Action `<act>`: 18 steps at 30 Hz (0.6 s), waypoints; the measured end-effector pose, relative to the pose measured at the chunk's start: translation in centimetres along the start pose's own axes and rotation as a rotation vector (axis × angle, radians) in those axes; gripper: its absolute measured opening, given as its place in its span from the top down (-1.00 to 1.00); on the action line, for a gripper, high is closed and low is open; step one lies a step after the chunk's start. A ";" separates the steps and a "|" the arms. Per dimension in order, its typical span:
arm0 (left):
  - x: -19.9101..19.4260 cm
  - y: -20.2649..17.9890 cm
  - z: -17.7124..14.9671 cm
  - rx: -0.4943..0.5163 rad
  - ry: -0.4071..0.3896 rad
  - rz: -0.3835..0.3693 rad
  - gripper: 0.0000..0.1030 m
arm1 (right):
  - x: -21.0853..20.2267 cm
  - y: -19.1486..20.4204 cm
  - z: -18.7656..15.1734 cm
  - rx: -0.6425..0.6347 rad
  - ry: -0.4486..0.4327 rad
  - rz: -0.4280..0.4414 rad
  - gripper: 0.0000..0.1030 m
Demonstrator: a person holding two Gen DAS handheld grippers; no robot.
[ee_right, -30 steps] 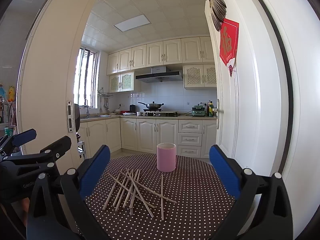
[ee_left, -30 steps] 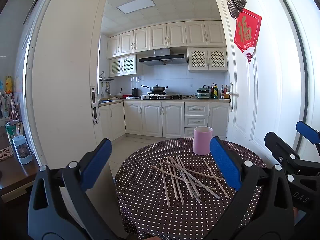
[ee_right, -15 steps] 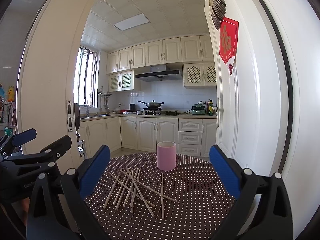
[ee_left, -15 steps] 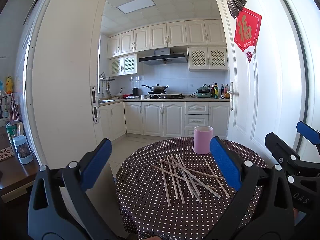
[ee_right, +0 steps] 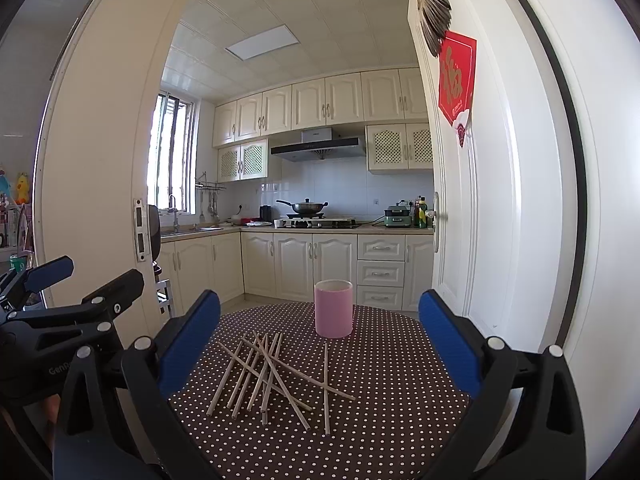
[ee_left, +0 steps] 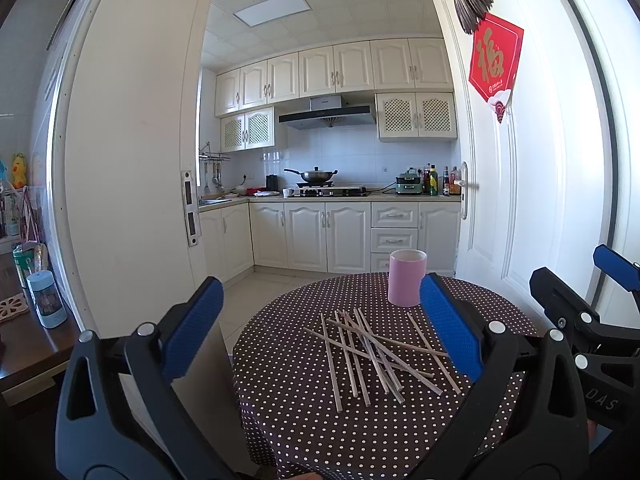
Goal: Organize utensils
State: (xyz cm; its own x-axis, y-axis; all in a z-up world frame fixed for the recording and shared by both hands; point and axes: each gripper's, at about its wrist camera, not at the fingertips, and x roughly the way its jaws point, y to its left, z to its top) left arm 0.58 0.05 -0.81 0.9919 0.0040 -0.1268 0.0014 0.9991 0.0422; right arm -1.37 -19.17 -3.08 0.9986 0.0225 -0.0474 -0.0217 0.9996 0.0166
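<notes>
Several pale wooden chopsticks (ee_left: 372, 354) (ee_right: 272, 376) lie crossed in a loose pile on a round table with a dark polka-dot cloth (ee_left: 304, 412) (ee_right: 392, 400). Behind the pile stands an upright pink cup (ee_left: 406, 283) (ee_right: 333, 308), with nothing showing above its rim. My left gripper (ee_left: 320, 326) hangs open above the table's near left side, nothing between its blue pads. My right gripper (ee_right: 320, 336) is open too, held over the near edge, facing the pile and cup. Each gripper shows at the edge of the other's view.
A white open door (ee_left: 512, 200) stands close on the right of the table, and a white door frame (ee_left: 132, 200) on the left. A wooden side table (ee_left: 28, 344) with a small blue bottle (ee_left: 46, 298) sits at the far left. Kitchen cabinets (ee_right: 312, 264) lie beyond.
</notes>
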 end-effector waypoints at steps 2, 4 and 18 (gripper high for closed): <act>0.0 0.0 0.0 0.000 0.001 0.000 -0.87 | 0.0 0.0 0.0 0.001 0.001 0.001 -0.85; 0.0 0.1 -0.1 0.000 0.002 0.000 -0.87 | 0.0 -0.1 -0.1 0.001 0.002 0.001 -0.85; 0.4 0.2 -0.3 0.001 0.006 -0.001 -0.87 | 0.0 -0.2 -0.2 0.005 0.008 -0.001 -0.85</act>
State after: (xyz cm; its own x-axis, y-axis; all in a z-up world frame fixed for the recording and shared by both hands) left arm 0.90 0.27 -1.14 0.9912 0.0034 -0.1325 0.0023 0.9991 0.0430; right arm -1.34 -19.39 -3.24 0.9982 0.0217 -0.0552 -0.0205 0.9996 0.0216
